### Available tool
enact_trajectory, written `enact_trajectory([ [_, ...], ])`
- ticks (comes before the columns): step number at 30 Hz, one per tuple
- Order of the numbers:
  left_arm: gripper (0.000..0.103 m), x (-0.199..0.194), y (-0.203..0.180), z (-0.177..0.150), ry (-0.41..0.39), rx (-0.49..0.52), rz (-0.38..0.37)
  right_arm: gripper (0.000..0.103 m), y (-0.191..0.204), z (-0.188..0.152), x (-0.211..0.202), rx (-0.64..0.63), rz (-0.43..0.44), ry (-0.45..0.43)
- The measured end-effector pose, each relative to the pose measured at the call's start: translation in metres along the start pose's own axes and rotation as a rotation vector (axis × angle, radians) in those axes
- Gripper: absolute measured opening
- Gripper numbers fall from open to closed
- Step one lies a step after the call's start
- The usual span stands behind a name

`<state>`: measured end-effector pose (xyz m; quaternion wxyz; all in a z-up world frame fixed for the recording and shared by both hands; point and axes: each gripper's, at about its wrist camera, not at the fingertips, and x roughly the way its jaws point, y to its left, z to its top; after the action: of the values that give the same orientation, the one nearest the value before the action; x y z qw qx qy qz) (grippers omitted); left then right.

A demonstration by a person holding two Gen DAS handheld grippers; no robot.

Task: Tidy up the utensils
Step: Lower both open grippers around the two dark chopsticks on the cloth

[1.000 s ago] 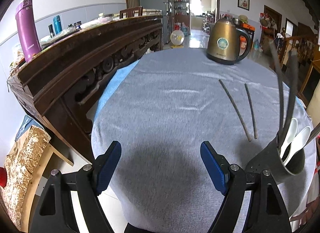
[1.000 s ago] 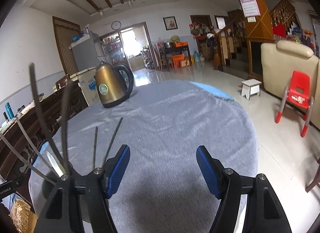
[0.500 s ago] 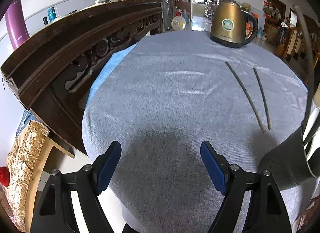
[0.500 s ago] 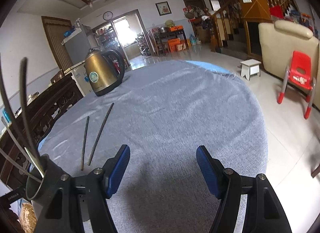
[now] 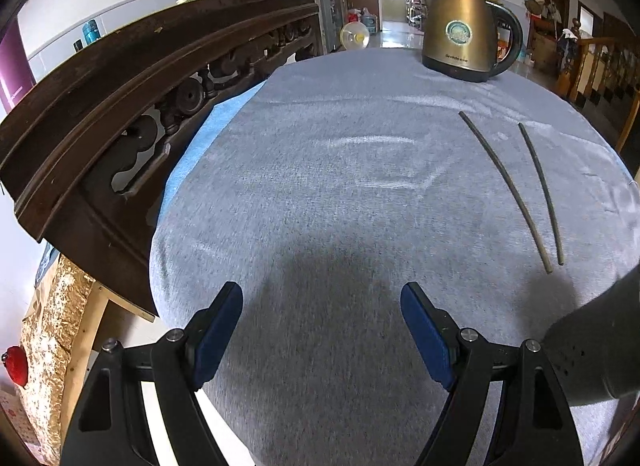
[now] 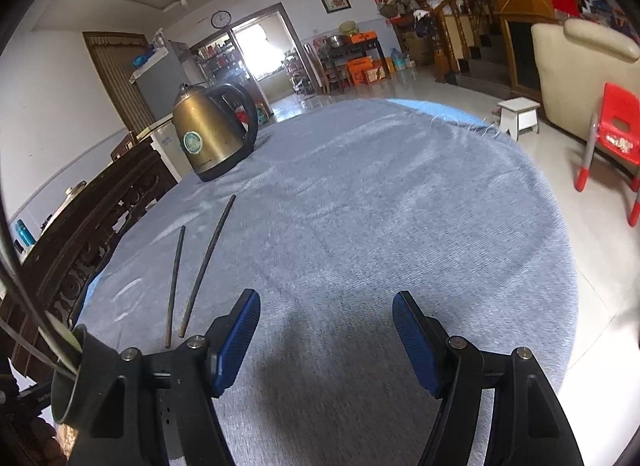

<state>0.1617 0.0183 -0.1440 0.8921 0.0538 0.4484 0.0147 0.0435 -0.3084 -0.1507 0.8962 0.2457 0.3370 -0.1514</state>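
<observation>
From my seat the surface (image 5: 340, 193) wore a grey-blue knitted cloth, matt and faintly napped, with pale brushed streaks. The kettle (image 5: 460, 31) looked like brushed metal in a dull bronze tone, softly shiny, with a glossy black plastic handle and base. The two chopsticks (image 5: 508, 185) read as dark, matt and slightly rough; I could not tell wood from metal. The utensil holder (image 6: 72, 382) appeared dark, smooth and matt. Both the left gripper (image 5: 322, 336) and right gripper (image 6: 326, 340) had matt black plastic arms, blue textured pads and small bright metal screws. The carved sideboard (image 5: 120, 113) was dark varnished wood, and the floor (image 6: 592, 278) was glossy tile.
</observation>
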Motion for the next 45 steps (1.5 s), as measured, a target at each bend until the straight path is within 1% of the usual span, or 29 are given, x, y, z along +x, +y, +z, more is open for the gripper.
enact_trajectory([
  [7,0.082,0.016,0.006,0.007,0.017,-0.006,0.004,0.071,-0.002,0.024,0.028,0.02,0.03,0.057],
  [12,0.082,0.022,0.009,0.009,0.014,-0.012,-0.012,0.067,0.003,0.046,0.059,0.046,0.069,0.114],
  [14,0.082,0.024,0.009,0.012,0.012,-0.013,-0.018,0.067,0.014,0.057,0.074,0.021,0.092,0.129],
  [18,0.082,0.029,0.01,0.017,0.019,-0.015,-0.023,0.061,0.043,0.072,0.107,-0.071,0.113,0.168],
  [23,0.082,0.034,0.007,0.029,0.016,-0.002,-0.038,0.059,0.082,0.086,0.145,-0.131,0.156,0.192],
  [25,0.082,0.036,0.004,0.04,0.016,0.012,-0.043,0.055,0.097,0.091,0.161,-0.154,0.158,0.216],
  [28,0.082,0.043,-0.005,0.068,0.016,0.049,-0.069,0.054,0.12,0.102,0.186,-0.19,0.149,0.271],
  [30,0.082,0.05,-0.016,0.092,0.019,0.092,-0.093,0.052,0.134,0.112,0.2,-0.23,0.116,0.319],
  [32,0.082,0.06,-0.028,0.114,0.046,0.13,-0.116,0.052,0.143,0.12,0.211,-0.271,0.075,0.358],
  [34,0.082,0.069,-0.04,0.139,0.058,0.137,-0.145,0.052,0.152,0.129,0.221,-0.292,0.059,0.392],
  [36,0.082,0.072,-0.05,0.153,0.033,0.13,-0.171,0.052,0.156,0.136,0.224,-0.295,0.075,0.388],
  [38,0.082,0.076,-0.064,0.166,0.019,0.119,-0.193,0.052,0.158,0.139,0.227,-0.281,0.048,0.381],
  [39,0.082,0.08,-0.069,0.17,0.025,0.112,-0.204,0.052,0.157,0.139,0.227,-0.257,0.041,0.379],
  [42,0.082,0.092,-0.089,0.179,0.061,0.091,-0.245,0.052,0.158,0.134,0.228,-0.197,0.071,0.377],
  [45,0.082,0.098,-0.095,0.181,0.075,0.104,-0.242,0.052,0.167,0.136,0.233,-0.2,0.092,0.363],
])
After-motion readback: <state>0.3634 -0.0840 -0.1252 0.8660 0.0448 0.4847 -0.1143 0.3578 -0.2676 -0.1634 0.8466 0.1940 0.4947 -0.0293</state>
